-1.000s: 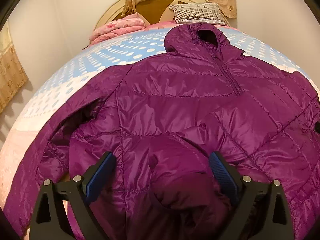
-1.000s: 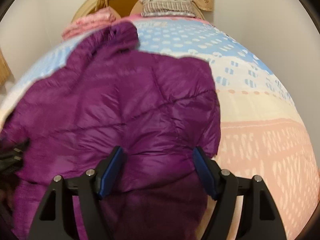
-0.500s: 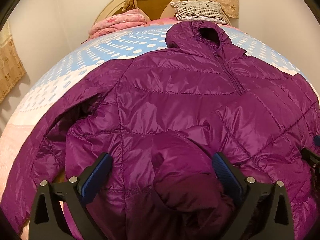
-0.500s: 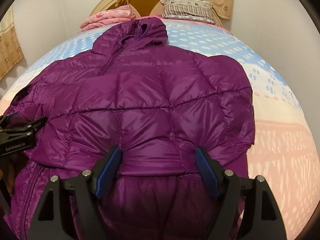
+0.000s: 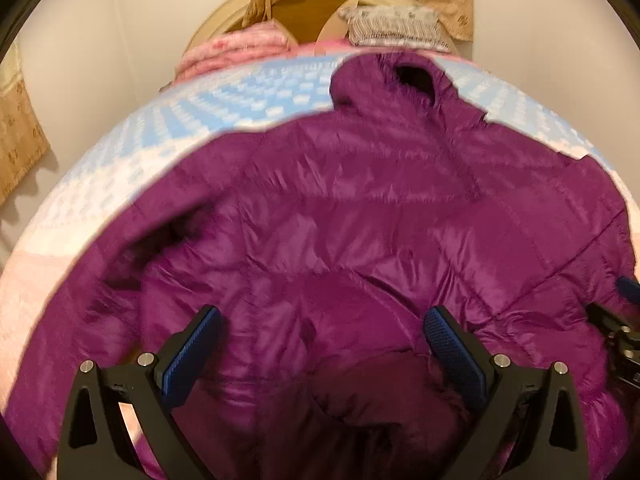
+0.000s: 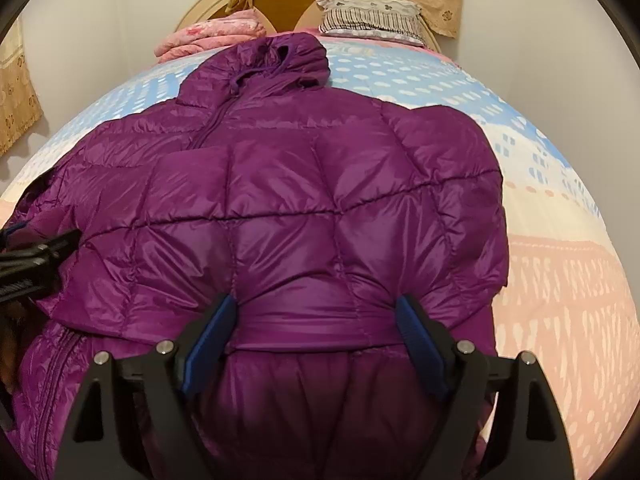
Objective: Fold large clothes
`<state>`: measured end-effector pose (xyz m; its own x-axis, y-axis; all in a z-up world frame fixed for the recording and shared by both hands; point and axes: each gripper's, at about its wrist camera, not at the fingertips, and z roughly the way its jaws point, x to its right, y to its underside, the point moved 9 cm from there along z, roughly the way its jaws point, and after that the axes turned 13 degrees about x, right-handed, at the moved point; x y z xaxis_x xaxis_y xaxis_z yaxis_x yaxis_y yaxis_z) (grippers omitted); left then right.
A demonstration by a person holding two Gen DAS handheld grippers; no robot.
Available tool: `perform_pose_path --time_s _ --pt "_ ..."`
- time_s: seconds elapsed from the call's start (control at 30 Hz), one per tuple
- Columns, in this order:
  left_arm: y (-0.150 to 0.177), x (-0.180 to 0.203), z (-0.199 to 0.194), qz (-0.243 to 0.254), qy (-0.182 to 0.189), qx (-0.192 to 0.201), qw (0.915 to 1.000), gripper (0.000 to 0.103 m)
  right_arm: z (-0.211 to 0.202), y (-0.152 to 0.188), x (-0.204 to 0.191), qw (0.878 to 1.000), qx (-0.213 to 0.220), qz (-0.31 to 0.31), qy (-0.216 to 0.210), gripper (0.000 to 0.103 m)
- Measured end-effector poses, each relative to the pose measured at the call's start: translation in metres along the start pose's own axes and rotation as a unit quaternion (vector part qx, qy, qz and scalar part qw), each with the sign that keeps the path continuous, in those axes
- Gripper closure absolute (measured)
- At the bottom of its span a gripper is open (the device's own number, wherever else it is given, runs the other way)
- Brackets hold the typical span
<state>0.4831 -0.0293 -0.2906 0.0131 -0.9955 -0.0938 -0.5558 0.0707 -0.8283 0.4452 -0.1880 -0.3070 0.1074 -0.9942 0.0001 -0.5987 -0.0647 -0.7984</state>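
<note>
Both grippers wide open, left gripper point(image 5: 322, 344) & right gripper point(image 6: 316, 326) side by side, pointing fwd, angled down.

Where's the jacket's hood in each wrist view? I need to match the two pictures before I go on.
Left wrist: the hood sits at the top, right of centre, its dark opening facing the camera.
Right wrist: the hood sits at the top, left of centre, with the zipper running down from it.
Shared landmark: the striped pillow at the headboard, just beyond the hood in both views.
</note>
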Motion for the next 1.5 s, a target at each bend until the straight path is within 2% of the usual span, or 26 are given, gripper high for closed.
perform_pose_path --time_s 0.17,0.27,0.4,0.53,0.63,0.73,0.83,0.87,0.9,0.93,0.97,1.0,1.03,1.1,1.2,1.33,1.43,1.5 --pt "-0.019 -0.046 -0.047 0.018 -0.015 0.049 0.9985 0.001 -0.001 0.001 0.001 1.0 0.0 0.003 0.006 0.017" --pt "-0.014 -0.097 -0.069 0.019 -0.052 0.057 0.9969 0.001 -0.001 0.001 0.001 1.0 0.0 0.002 0.007 0.016" --pt "0.019 -0.195 -0.104 -0.002 -0.128 0.049 0.9905 0.001 -0.001 0.001 0.002 1.0 -0.002 -0.001 0.011 0.015" --pt "0.068 -0.289 -0.14 -0.037 -0.212 0.019 0.9764 0.001 -0.012 -0.008 -0.002 1.0 0.017 -0.013 0.014 0.015" --pt "0.101 -0.338 -0.164 -0.069 -0.252 0.003 0.9653 0.001 -0.028 -0.02 -0.009 0.998 0.045 -0.032 0.016 0.015" --pt "0.133 -0.365 -0.175 -0.095 -0.263 -0.018 0.9598 0.001 -0.041 -0.022 -0.02 0.999 0.025 -0.037 0.001 0.015" --pt "0.157 -0.375 -0.173 -0.126 -0.26 -0.035 0.9568 0.002 -0.056 -0.016 -0.029 0.999 0.011 -0.029 -0.011 0.015" --pt "0.161 -0.373 -0.171 -0.134 -0.251 -0.033 0.9581 0.002 -0.063 -0.014 -0.034 0.999 0.012 -0.026 -0.022 0.015" --pt "0.162 -0.369 -0.17 -0.138 -0.245 -0.03 0.9593 0.008 -0.067 -0.012 -0.038 0.999 0.015 -0.026 -0.026 0.014" --pt "0.164 -0.363 -0.168 -0.138 -0.236 -0.028 0.9616 0.028 -0.071 -0.01 -0.041 0.999 0.018 -0.027 -0.029 0.012" --pt "0.165 -0.354 -0.164 -0.138 -0.22 -0.033 0.9652 0.041 -0.076 -0.007 -0.044 0.999 0.022 -0.028 -0.03 0.011" --pt "0.165 -0.348 -0.16 -0.139 -0.205 -0.035 0.9682 0.061 -0.079 -0.004 -0.046 0.999 0.026 -0.026 -0.034 0.01" --pt "0.161 -0.343 -0.158 -0.133 -0.202 -0.032 0.9699 0.073 -0.08 -0.002 -0.049 0.999 0.026 -0.025 -0.037 0.01" --pt "0.15 -0.338 -0.161 -0.118 -0.207 -0.025 0.9709 0.085 -0.084 0.003 -0.052 0.998 0.03 -0.023 -0.041 0.01" --pt "0.13 -0.339 -0.169 -0.128 -0.199 -0.002 0.9716 0.091 -0.085 0.004 -0.047 0.999 0.036 -0.025 -0.03 0.01" --pt "0.095 -0.329 -0.182 -0.119 -0.183 0.035 0.9752 0.093 -0.086 -0.001 -0.032 0.999 0.041 -0.007 -0.01 0.01" --pt "0.059 -0.309 -0.187 -0.105 -0.161 0.069 0.9789 0.093 -0.09 -0.004 -0.016 0.999 0.049 0.018 -0.004 0.01" --pt "0.028 -0.284 -0.189 -0.093 -0.133 0.096 0.9821 0.093 -0.092 -0.003 -0.011 0.998 0.051 0.025 -0.004 0.01"
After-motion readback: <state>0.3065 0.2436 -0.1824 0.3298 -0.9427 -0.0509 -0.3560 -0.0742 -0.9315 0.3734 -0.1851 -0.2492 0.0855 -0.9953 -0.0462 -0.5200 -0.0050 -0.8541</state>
